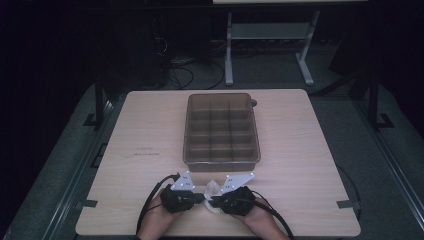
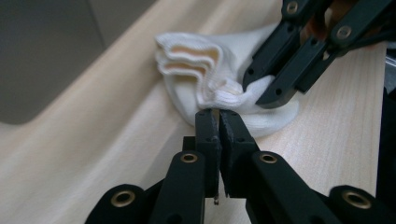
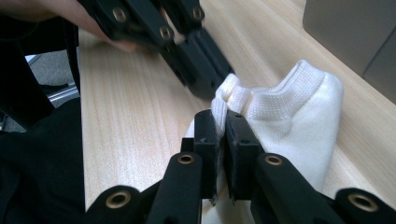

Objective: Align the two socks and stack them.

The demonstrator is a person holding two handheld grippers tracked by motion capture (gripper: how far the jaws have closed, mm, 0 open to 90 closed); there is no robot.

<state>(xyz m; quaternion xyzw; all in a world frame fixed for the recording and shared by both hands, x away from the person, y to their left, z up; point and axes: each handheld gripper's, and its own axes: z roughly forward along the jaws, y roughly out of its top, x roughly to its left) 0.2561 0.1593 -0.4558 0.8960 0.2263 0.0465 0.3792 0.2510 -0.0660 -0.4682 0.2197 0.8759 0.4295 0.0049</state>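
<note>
Fingers (image 2: 219, 122) of our left gripper (image 1: 200, 198) are clenched on a thin fold of the small white knitted sock (image 2: 219, 70), and the fingers (image 3: 223, 122) of our right gripper (image 1: 214, 200) are likewise pinched tight on its ribbed cuff edge (image 3: 224, 100), so the cloth is caught from two sides at once. We judge that we hold it this way to spread or fold the sock: each pair grips its own edge, tip almost against tip, with the fabric bunched between them. Beyond the fingertips the rest of the sock lies slack on the pale wooden bench (image 1: 150, 150), near its front edge. Farther ahead of the fingers, well apart from the sock, stands the translucent brown plastic organiser box with divided compartments (image 1: 221, 129); its cells look empty, and one of them may be where the sock is meant to go.
</note>
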